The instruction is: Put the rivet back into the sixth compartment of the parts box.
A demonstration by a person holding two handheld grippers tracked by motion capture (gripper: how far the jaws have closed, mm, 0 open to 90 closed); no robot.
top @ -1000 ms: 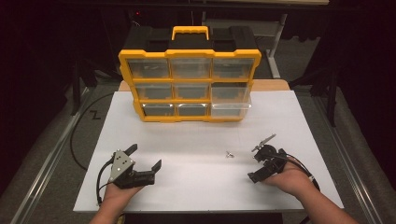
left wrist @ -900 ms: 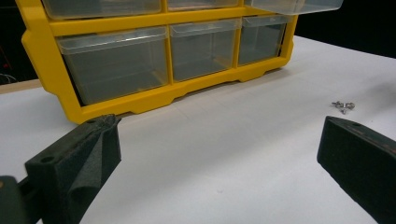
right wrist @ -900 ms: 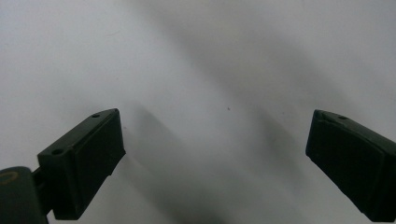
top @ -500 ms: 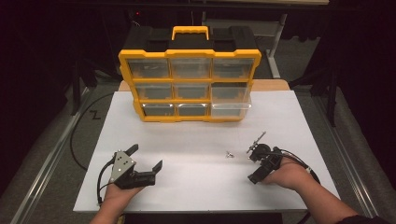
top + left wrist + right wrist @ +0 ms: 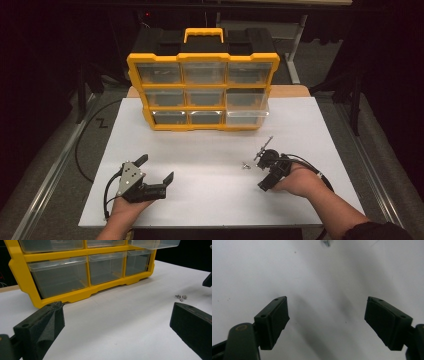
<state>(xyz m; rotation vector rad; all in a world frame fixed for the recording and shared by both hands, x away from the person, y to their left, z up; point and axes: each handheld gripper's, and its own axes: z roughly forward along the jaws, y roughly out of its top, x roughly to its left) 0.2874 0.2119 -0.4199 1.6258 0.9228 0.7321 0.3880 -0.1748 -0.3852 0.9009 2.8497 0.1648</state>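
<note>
A dark room is surrounding a white tabletop where a person is working with a hand-held gripper in each hand. At the far edge of the white surface a yellow organizer case is standing upright, its clear drawers facing the person; its lower right drawer is sticking out a little from the frame. The left gripper is resting low near the front left of the table, its grey plate on top and its jaws standing wide apart with nothing between them; in the left gripper view the black pads are framing bare tabletop, with the case's bottom row of drawers ahead. The right gripper, held in the person's right hand near the front right, is pointing down at the table, and its jaws have just been closing, though they are standing well apart with only white surface between them in the right gripper view. A few small metal screws are lying loose on the tabletop just beside the right gripper, on its left in the high view, and well apart from the left gripper; one small screw is showing at the top edge of the right gripper view, beyond the jaw tips and touching neither of them.
</note>
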